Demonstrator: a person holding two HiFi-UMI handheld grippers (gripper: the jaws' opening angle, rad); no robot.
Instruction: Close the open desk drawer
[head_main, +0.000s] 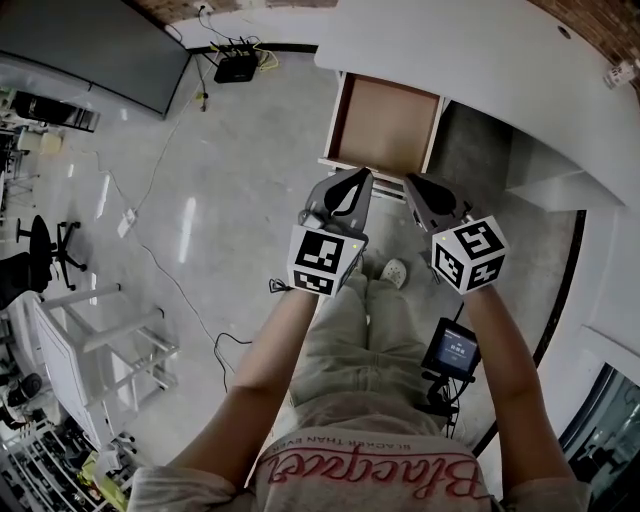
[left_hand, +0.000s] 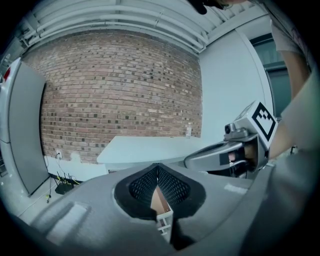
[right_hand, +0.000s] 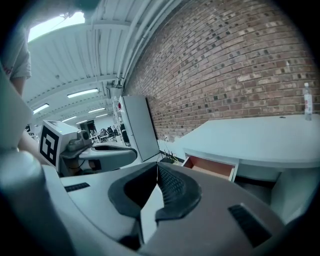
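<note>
Under white desk (head_main: 480, 60) – drawer (head_main: 385, 125) pulled out, bare brown bottom showing. Left gripper (head_main: 358, 180) and right gripper (head_main: 414, 185) side by side just before its front panel, tips toward it – contact unclear. Both jaw pairs clenched tip to tip, nothing gripped.

Ahead of my left claw (head_main: 358, 180), the drawer (head_main: 383, 125) has a matt, wood-brown inside and a smooth white front. The claw's shell is matt grey plastic, its pads (left_hand: 172, 187) black and ribbed. Beneath it the floor (head_main: 240, 150) shines glossy.
</note>
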